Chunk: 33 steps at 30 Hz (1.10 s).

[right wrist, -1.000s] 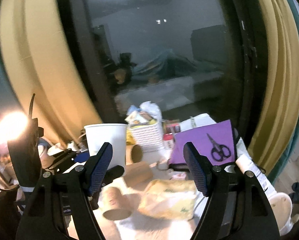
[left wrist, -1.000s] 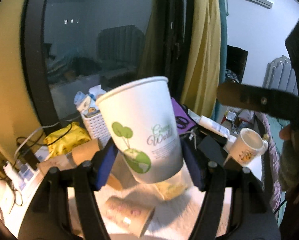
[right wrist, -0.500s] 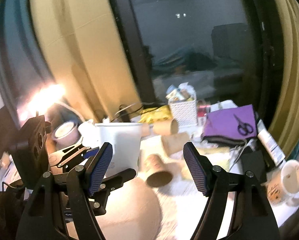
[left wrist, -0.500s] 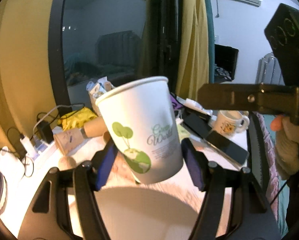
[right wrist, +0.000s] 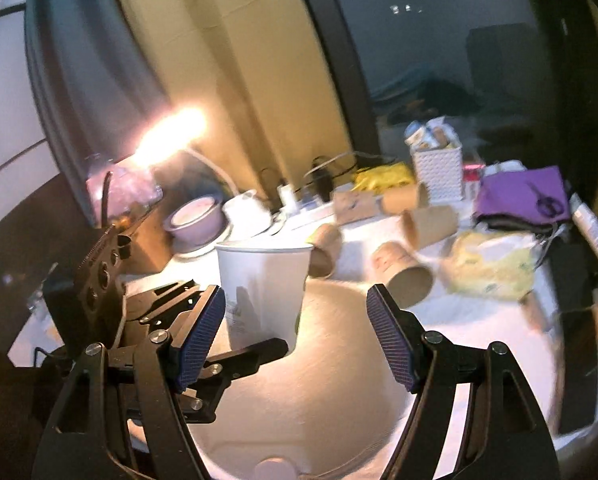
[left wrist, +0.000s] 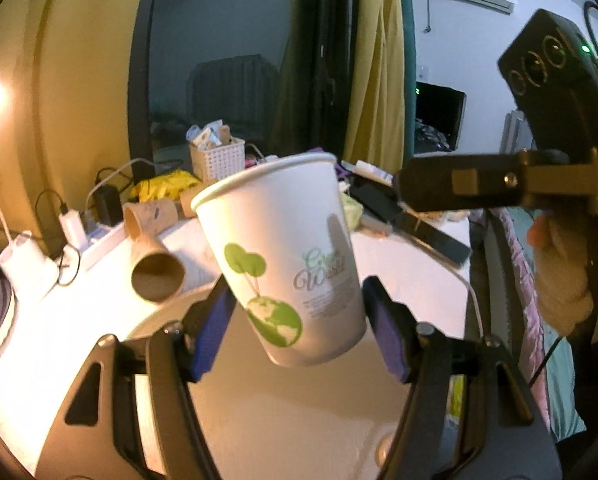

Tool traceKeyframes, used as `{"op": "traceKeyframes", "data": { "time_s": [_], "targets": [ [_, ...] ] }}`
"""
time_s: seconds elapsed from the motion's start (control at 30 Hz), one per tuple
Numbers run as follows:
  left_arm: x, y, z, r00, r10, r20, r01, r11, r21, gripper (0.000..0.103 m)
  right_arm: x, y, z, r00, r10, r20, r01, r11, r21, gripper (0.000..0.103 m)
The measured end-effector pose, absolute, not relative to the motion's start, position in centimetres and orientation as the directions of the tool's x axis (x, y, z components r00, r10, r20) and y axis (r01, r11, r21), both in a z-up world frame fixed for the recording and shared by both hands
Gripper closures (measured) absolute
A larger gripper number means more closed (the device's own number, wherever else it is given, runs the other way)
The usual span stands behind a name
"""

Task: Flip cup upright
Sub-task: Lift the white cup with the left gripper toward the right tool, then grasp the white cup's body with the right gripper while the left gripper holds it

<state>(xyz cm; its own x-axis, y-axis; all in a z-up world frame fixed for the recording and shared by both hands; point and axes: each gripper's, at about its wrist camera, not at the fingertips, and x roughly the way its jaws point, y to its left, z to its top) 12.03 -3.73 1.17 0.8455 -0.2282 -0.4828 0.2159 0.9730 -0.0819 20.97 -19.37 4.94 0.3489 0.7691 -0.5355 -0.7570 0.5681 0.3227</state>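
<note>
The left gripper (left wrist: 295, 332) is squeezing the white paper cup (left wrist: 283, 256) low down, near its bottom, with a blue pad on each side. The cup is sitting at the middle of the left camera's view, mouth up, and it is leaning toward 11 o'clock. It is hanging above a big round pale plate (left wrist: 283, 416), not touching it as far as I can tell.

The right gripper (right wrist: 295, 336) is holding nothing. Its jaws are standing wide apart, and the cup is showing at 10 o'clock from it in its own camera.

I am thinking the cup is nearly right way up, so the tricky part is setting it down. Paper is soft, so a hard squeeze could be crushing the bottom. If the tongs are letting go while the cup is leaning, it could be tipping over and rolling.

Farther back, at 10 o'clock, a brown cup (left wrist: 155, 270) is lying on its side on the white table (left wrist: 411, 276). A falling cup could be bumping it. Beyond that, a white basket (left wrist: 217, 160) is standing by the dark window.
</note>
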Motion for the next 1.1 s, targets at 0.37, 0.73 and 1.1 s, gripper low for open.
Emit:
{"op": "traceKeyframes", "data": {
  "time_s": [0.37,0.73,1.1],
  "targets": [
    [5.2,-5.1,-1.5,0.845,-0.239,-0.478,0.238,0.969,-0.064,0.037,16.1,-18.2,2.0,0.252,0.792,-0.555,-0.772,0.511,0.378,0.026],
    [1.4,-6.6,-2.3,0.842,-0.264,-0.472,0.278,0.960,-0.040,0.037,12.6,-17.6,0.7,0.176,0.809,-0.561,-0.787,0.458,0.414,0.024],
    [0.2,-7.3,-2.2,0.845,-0.285,-0.453,0.302,0.953,-0.035,0.037,12.0,-16.9,-0.3,0.115,0.809,-0.576,-0.783,0.431,0.449,0.024]
  ]
}}
